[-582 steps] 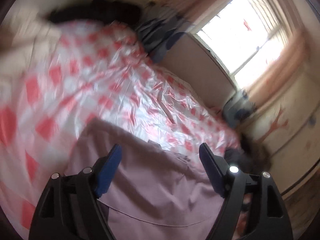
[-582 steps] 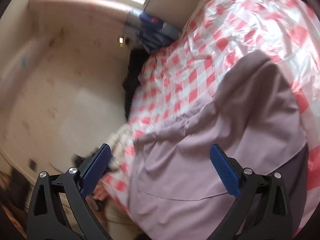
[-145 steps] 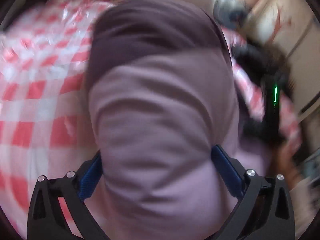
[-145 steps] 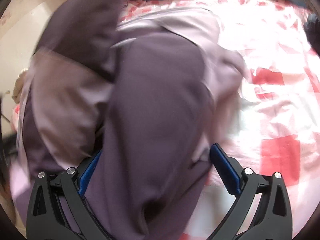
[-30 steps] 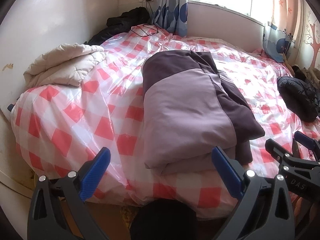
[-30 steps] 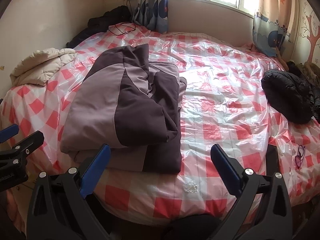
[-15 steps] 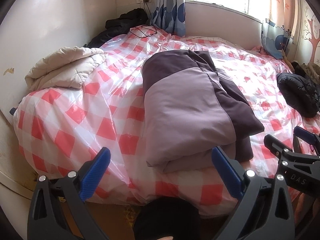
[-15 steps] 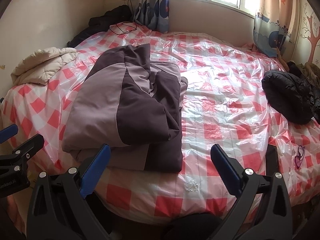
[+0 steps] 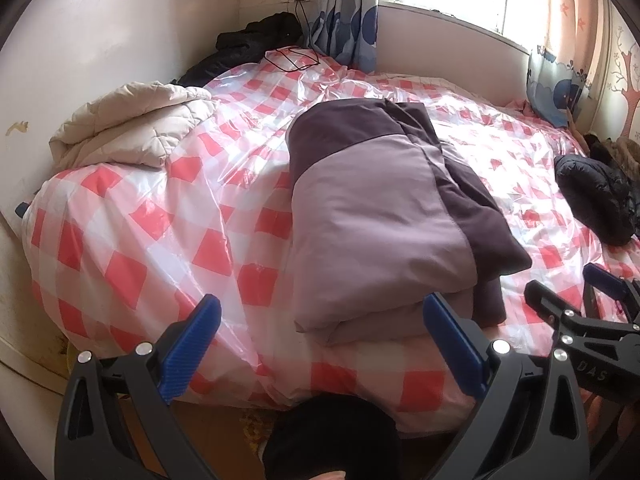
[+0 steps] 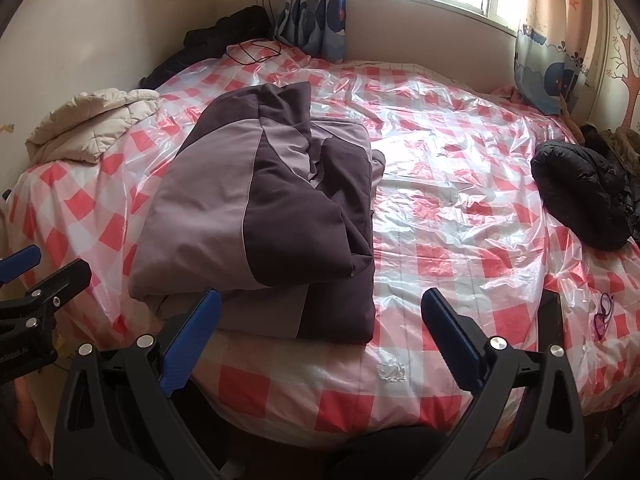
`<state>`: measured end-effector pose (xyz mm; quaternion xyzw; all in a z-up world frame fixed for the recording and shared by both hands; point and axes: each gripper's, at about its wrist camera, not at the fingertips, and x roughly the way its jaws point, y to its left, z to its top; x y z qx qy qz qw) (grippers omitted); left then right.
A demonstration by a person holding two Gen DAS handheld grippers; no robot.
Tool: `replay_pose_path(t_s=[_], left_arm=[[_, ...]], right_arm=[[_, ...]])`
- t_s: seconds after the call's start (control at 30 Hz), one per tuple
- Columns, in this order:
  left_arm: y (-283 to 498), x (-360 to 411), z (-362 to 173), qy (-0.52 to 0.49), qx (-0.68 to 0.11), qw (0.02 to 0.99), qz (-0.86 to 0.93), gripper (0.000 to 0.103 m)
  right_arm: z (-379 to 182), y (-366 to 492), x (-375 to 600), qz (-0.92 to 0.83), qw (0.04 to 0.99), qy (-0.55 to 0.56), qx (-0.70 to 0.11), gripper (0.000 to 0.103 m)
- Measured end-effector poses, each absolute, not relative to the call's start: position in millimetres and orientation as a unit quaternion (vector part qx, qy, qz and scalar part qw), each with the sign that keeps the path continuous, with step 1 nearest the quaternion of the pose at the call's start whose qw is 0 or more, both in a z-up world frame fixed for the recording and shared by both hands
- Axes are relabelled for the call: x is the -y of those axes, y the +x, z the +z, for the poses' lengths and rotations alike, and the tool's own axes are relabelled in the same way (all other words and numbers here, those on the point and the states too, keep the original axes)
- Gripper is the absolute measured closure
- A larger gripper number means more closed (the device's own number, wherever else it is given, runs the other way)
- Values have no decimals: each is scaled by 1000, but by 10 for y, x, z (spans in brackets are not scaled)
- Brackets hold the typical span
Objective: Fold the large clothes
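Observation:
A large lilac and dark purple jacket (image 9: 376,220) lies folded in a thick bundle near the front edge of the bed (image 9: 132,240); it also shows in the right wrist view (image 10: 256,216). My left gripper (image 9: 320,344) is open and empty, held off the bed's front edge just short of the bundle. My right gripper (image 10: 320,340) is open and empty, also in front of the bed, to the right of the bundle. The right gripper shows at the right edge of the left wrist view (image 9: 592,316), the left gripper at the left edge of the right wrist view (image 10: 36,292).
The bed has a red and white checked plastic cover (image 10: 460,208). A folded cream quilted coat (image 9: 128,132) lies at the left. A black puffer jacket (image 10: 580,192) lies at the right. Dark clothes (image 9: 248,48) and a cable (image 9: 296,58) lie by the far wall.
Both grippers have drawn slightly closer to the bed's front edge over the last second. The folded jacket has not moved, and both grippers stay open.

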<state>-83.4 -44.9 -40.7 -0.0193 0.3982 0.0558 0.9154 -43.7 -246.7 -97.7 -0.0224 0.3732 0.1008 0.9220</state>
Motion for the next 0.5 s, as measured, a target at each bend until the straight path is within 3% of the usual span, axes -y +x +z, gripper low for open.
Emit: replay_pose_path(t_s=[0.5], left_arm=[[-798,467,-502,2,-418,907,52,6]], right_arm=[[-1002,-422,2462,104,920,-21,-377,6]])
